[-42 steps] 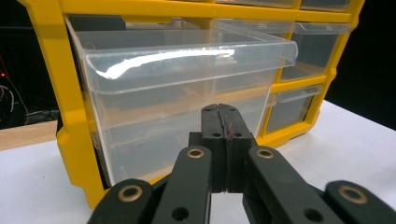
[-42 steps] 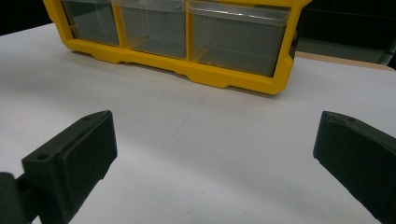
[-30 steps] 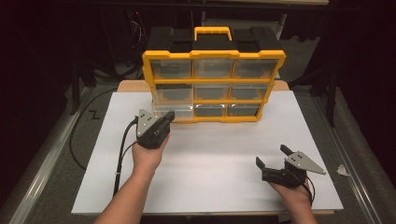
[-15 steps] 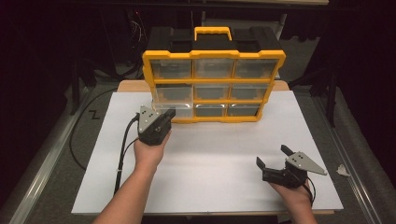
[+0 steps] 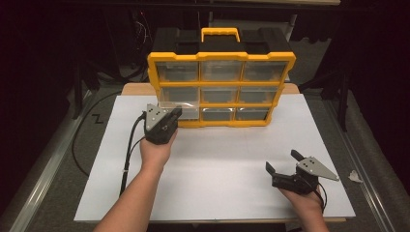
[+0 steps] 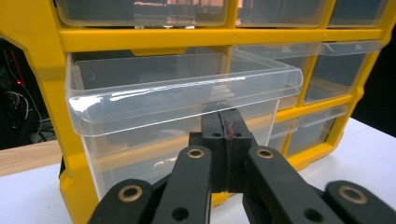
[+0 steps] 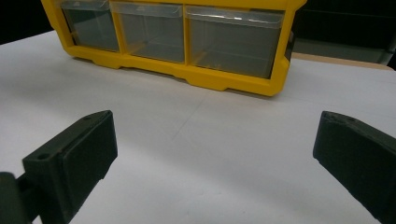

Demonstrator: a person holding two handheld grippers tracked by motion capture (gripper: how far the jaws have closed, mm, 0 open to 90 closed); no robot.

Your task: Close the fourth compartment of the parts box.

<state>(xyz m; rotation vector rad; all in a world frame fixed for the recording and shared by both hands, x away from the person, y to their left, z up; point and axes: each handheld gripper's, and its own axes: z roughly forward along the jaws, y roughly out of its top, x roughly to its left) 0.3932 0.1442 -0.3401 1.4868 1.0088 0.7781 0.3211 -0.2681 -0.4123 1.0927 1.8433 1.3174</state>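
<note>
Drawer organiser on white worktop, one clear drawer drawn partway out

Left to right: left tool [image 5: 175,114], jaws closed together, tips up under the front lip of the clear drawer [image 6: 182,100] (whether they pinch the lip or only touch it cannot be told); that drawer sits in the left column, middle row, of the yellow organiser [image 5: 221,58] and juts past the frame's front edge. Organiser stands upright at the far edge of the worktop [image 5: 227,154], black handle on top. Broad bare white surface lies between cabinet and near edge. Right tool [image 5: 283,163], jaws spread wide and holding nothing, rests near the right front corner, well apart from the organiser. Surrounding room dark.
</note>
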